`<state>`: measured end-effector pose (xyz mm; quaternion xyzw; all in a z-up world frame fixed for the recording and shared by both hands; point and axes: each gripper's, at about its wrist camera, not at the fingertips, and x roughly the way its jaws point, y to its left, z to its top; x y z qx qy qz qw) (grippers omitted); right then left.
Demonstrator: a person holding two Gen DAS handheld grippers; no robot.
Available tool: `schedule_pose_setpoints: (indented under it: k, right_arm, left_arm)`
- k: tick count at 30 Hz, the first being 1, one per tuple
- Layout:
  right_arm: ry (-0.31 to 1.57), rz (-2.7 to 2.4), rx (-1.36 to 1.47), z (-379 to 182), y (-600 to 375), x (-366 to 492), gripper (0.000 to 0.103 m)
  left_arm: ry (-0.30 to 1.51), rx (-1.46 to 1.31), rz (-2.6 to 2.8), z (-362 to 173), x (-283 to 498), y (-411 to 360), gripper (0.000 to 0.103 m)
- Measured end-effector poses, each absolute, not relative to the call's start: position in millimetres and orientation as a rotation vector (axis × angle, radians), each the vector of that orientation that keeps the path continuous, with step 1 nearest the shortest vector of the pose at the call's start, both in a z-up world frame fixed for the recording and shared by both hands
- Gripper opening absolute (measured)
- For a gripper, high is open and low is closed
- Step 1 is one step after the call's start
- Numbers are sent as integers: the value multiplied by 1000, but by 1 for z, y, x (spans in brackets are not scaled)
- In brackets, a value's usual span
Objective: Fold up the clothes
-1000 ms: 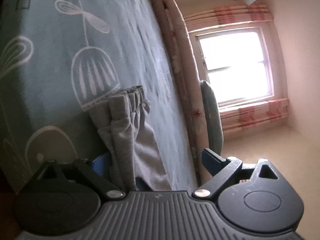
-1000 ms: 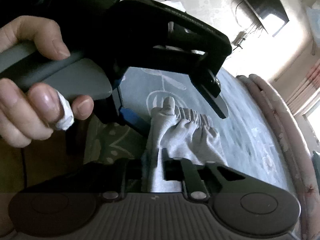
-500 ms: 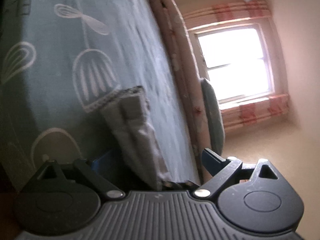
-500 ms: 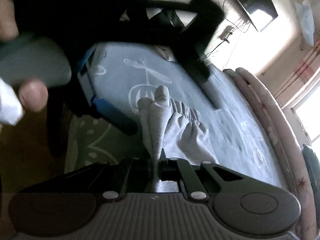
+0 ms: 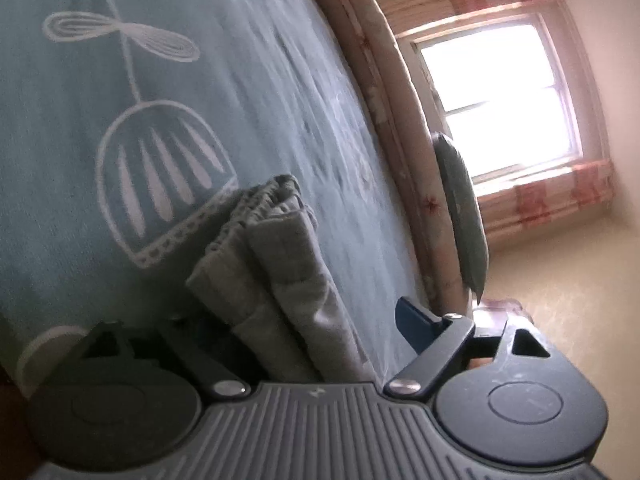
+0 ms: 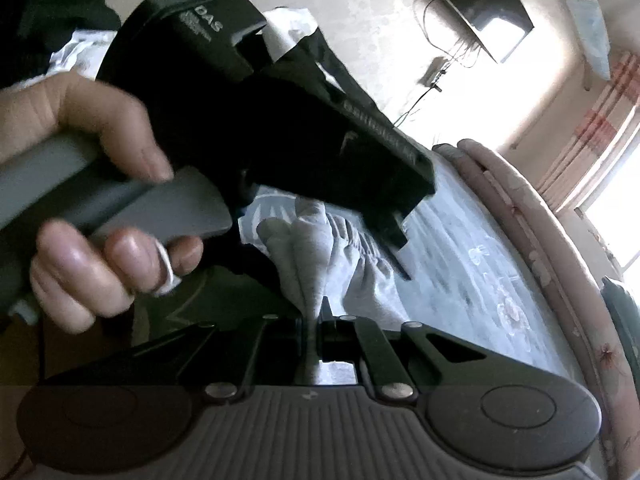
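A grey garment (image 5: 272,264) with a gathered elastic waistband lies bunched in long folds on the teal bed cover (image 5: 72,128). My left gripper (image 5: 292,320) straddles its near end. The jaws are closing with the cloth between them, and the blue right pad (image 5: 414,322) stands clear of the fabric. In the right wrist view my right gripper (image 6: 311,332) is shut on a narrow ridge of the grey garment (image 6: 316,256). A hand (image 6: 92,240) holds the left gripper's black housing (image 6: 280,120) just above and beyond it, over the waistband.
A padded pink floral bed edge (image 5: 384,92) runs along the far side of the cover, with a grey cushion (image 5: 460,208) against it. Behind are a bright window (image 5: 500,100) with pink curtains and a wall-mounted screen (image 6: 484,12). Dark clothes (image 6: 52,12) lie at upper left.
My right gripper has closed onto the grey garment's fold. The left gripper has moved in over the garment, its jaws have narrowed, and the cloth has gathered into tighter folds.
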<state>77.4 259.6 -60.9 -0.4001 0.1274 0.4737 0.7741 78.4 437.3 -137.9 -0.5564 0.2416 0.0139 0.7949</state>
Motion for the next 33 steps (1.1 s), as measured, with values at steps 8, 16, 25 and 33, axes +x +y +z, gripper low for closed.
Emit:
schedule_pose_setpoints:
  k: [8,16,25,33]
  right_arm:
    - [340,1099,-808,-43,227,62,26]
    - [400,956,-772,-21,138,92,47]
    - [636,666,-556,-34,1,115,50]
    - [709,581,-344,-42,-62,110,51]
  left_arm:
    - [594,-1189,84,-143,86,439,41]
    - [688,-970,179,-121,90,423,16]
    - [679,-679,156,-55,91,376,15]
    - [621,-543,54,5,102,328,15]
